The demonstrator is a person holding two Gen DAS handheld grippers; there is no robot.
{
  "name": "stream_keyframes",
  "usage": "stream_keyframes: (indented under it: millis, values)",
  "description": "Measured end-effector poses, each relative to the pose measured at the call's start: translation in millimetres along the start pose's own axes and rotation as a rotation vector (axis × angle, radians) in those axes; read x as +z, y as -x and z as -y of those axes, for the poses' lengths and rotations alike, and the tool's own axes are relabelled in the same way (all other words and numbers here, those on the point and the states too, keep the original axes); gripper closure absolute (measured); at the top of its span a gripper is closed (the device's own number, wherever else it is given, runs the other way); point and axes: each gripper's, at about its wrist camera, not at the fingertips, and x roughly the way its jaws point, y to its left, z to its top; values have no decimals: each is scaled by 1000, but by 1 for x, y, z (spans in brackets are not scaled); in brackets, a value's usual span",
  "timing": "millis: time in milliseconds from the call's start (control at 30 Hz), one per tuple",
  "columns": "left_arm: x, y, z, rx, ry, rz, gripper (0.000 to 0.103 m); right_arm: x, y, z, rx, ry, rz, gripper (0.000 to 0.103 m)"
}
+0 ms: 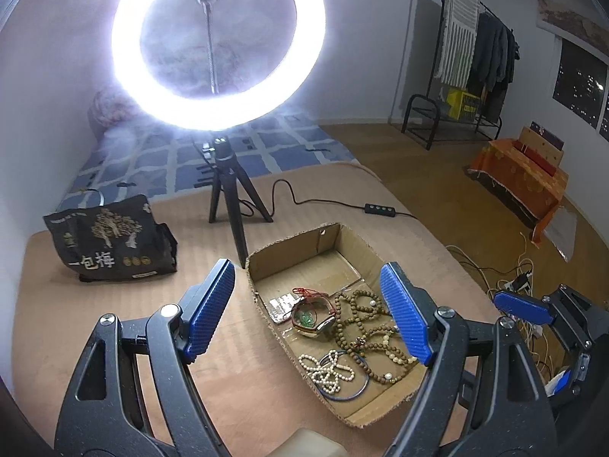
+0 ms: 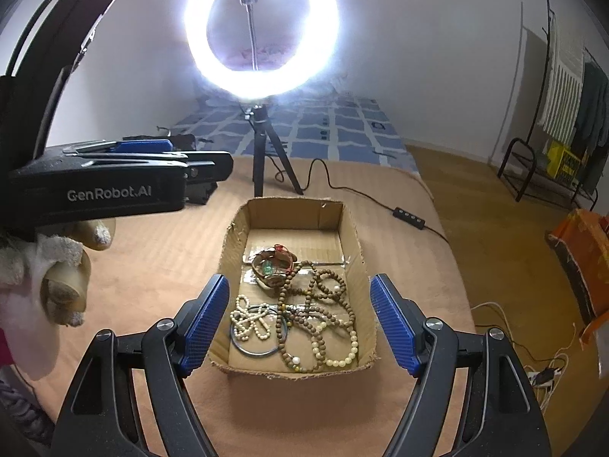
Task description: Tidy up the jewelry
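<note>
Left gripper (image 1: pixel 308 304) jaws spread wide, nothing clamped, blue pads hanging above the brown blanket (image 1: pixel 114 304) and the left wall of the cardboard box (image 1: pixel 289 240); no contact visible. Right gripper (image 2: pixel 300 323) likewise wide open and empty, pads flanking the near end of the box from above, touching nothing. Jewelry all piled in the box: brown wooden bead strand (image 2: pixel 323 304) sprawled centre to 3 o'clock, white bead string (image 2: pixel 247 320) knotted at 8 o'clock over a blue bangle (image 2: pixel 259 346), pale-bead bracelet (image 2: pixel 342 354) at 5 o'clock, small brown bowl-like piece with green stones and red cord (image 2: pixel 274 262) at 12 o'clock of the pile. Ring light (image 2: pixel 262 30) on tripod at 12 o'clock beyond the box, black printed bag (image 1: pixel 110 236) at 10 o'clock in left view. Gloved hand (image 2: pixel 57 278) holding left gripper at 9 o'clock in right view.
</note>
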Motion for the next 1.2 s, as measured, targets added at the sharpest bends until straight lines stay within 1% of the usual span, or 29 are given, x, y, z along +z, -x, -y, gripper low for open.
stream_keyframes:
  millis: [167, 333, 500, 600, 767, 867, 933, 1200]
  values:
    - [-3, 26, -7, 12, 21, 20, 21, 1, 19, -7, -25, 22, 22, 26]
    - [-5, 55, -11, 29, 27, 49, 21, 1, 39, -6, -46, 11, 45, 26]
    - [-9, 86, -8, 38, 9, 86, 20, 0, 59, -3, -76, -9, 71, 26]
    - [-13, 102, -6, 40, 0, 108, 14, -1, 69, -2, -98, -23, 87, 26]
    - [-26, 128, -2, 43, -14, 124, 13, -5, 85, -3, -113, -36, 104, 26]
    - [-39, 140, 0, 57, -21, 123, 13, -8, 92, -7, -128, -25, 117, 25]
    - [-48, 146, 0, 63, -16, 117, 13, -12, 97, -11, -142, -20, 127, 23]
    - [-75, 173, -2, 103, -23, 116, 13, -23, 114, -19, -174, -32, 162, 23]
